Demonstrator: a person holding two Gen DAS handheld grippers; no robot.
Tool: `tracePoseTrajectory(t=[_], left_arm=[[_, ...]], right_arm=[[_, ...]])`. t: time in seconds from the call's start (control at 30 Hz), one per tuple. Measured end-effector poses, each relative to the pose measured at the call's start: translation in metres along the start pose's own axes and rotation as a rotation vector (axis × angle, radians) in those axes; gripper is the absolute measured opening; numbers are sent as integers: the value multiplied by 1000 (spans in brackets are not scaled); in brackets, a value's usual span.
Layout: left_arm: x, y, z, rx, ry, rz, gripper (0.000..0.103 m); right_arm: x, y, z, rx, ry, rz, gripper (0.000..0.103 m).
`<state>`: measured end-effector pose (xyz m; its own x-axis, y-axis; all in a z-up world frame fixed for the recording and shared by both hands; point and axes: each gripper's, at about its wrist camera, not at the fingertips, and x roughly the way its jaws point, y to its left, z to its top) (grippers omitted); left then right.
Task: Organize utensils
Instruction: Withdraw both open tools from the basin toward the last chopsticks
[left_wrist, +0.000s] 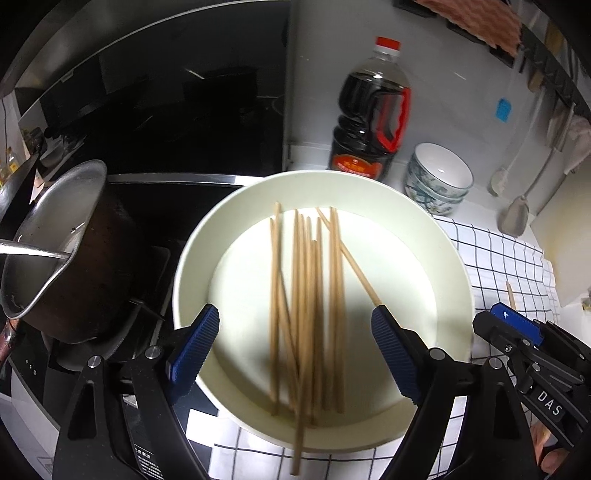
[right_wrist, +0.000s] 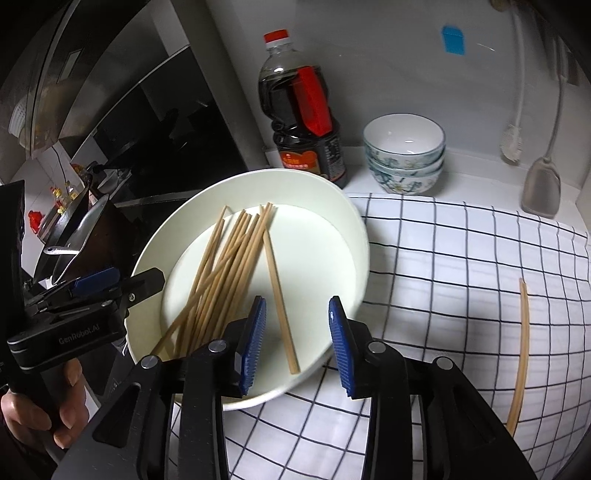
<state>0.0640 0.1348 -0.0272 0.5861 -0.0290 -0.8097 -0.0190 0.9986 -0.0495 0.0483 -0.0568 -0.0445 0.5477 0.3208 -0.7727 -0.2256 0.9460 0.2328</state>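
Nearest the white bowl (right_wrist: 354, 236), over its near rim, the right gripper (right_wrist: 297, 341) stands part open with nothing between its pads, and the left gripper (left_wrist: 295, 354) hangs spread wide and empty above the bundle of wooden chopsticks (left_wrist: 306, 302) lying loose in the bowl. These look light, stiff and smooth (apt to roll or slip), so I judge a pinch across the middle safest. Right of the bowl, well apart on the checked cloth (right_wrist: 443, 258), lies one stray chopstick (right_wrist: 521, 350).

Home kitchen: stove (left_wrist: 155, 122), sauce bottle (left_wrist: 369, 110), stacked bowls (right_wrist: 404, 155)
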Motion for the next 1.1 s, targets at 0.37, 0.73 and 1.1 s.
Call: tracePoseTrajectory(t=[0.37, 0.73, 1.1], left_arm=[[-5, -54, -15, 77, 12, -57, 83], [-10, -113, -39, 166, 35, -120, 83], [-4, -162, -56, 244, 61, -172, 84]], right_arm=[[-31, -39, -23, 62, -26, -48, 36], [-70, -88, -56, 155, -51, -124, 39], [-91, -131, -84, 236, -62, -189, 41]])
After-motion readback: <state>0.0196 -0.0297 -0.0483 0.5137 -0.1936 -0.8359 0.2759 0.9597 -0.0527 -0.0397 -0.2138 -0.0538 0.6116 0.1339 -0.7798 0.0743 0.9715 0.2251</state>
